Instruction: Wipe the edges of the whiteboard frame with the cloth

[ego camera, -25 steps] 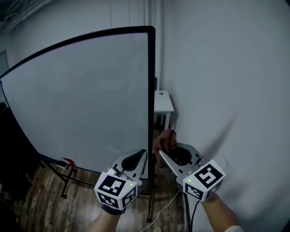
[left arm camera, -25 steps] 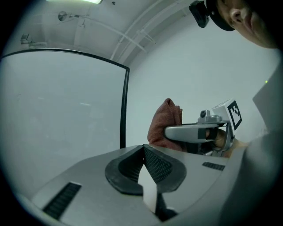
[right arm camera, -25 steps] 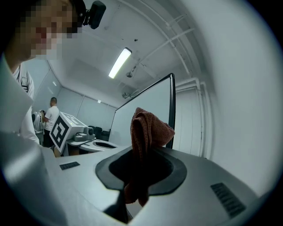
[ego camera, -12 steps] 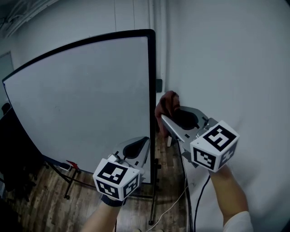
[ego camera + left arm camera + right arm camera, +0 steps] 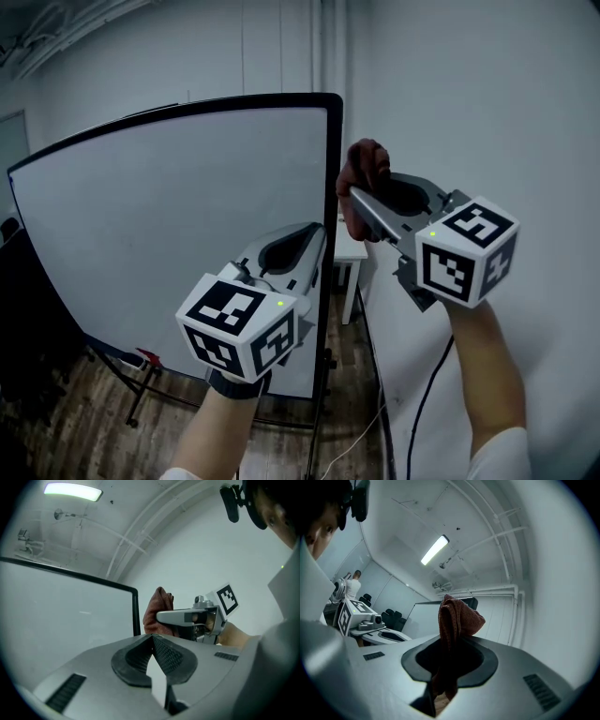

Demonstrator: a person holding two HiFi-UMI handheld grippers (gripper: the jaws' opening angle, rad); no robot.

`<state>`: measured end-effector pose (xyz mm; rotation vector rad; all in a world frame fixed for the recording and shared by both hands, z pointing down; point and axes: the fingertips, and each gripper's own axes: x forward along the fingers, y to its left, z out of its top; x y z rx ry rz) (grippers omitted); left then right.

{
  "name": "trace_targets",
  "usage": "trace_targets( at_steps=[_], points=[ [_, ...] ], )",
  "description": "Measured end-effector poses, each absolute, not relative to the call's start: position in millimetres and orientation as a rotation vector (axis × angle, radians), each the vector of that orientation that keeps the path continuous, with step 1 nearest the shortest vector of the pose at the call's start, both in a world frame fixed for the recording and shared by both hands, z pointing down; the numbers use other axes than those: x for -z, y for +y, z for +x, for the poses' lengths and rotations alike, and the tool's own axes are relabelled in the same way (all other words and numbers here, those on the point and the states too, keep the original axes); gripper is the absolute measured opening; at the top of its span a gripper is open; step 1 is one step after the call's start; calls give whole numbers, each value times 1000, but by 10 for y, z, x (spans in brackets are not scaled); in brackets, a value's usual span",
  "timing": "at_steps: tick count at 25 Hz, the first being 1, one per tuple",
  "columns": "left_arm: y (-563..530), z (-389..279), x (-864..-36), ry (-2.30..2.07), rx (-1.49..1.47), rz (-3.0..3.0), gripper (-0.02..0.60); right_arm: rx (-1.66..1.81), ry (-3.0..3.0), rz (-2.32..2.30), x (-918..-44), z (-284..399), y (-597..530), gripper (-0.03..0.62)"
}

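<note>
Overhead, cloth point(image 5: 364, 167) beside frame point(image 5: 335, 187), closer, right gripper point(image 5: 444, 645) pinching.

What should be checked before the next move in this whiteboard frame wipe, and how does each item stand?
1. The cloth is clamped in the right gripper: ok.
2. Enough of the cloth sticks out past the jaws to wipe with: ok.
3. The cloth sits beside the right edge of the whiteboard frame, near its top corner: ok.
4. The cloth touches the frame: cannot tell.
5. The left gripper is shut, empty and apart from the cloth: ok.
</note>
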<state>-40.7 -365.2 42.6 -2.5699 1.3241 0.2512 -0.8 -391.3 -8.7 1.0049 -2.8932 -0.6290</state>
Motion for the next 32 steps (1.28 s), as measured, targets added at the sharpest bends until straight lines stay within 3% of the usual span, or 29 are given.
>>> trace_targets(
  at_steps=[4,14,32],
  points=[
    [-3606,-377,-134,1285,-286,-2548,8,621,-2912,1007,410,-18,-3955,75],
    [-3642,-319,-365,1275,-254,-2571,8,590,-2900,1003,799,-21,-4112,75],
    [-3767,-492,-878,1347,-194,-2601,8,494,-2815,949,-17,-162,-4177,75]
  ],
)
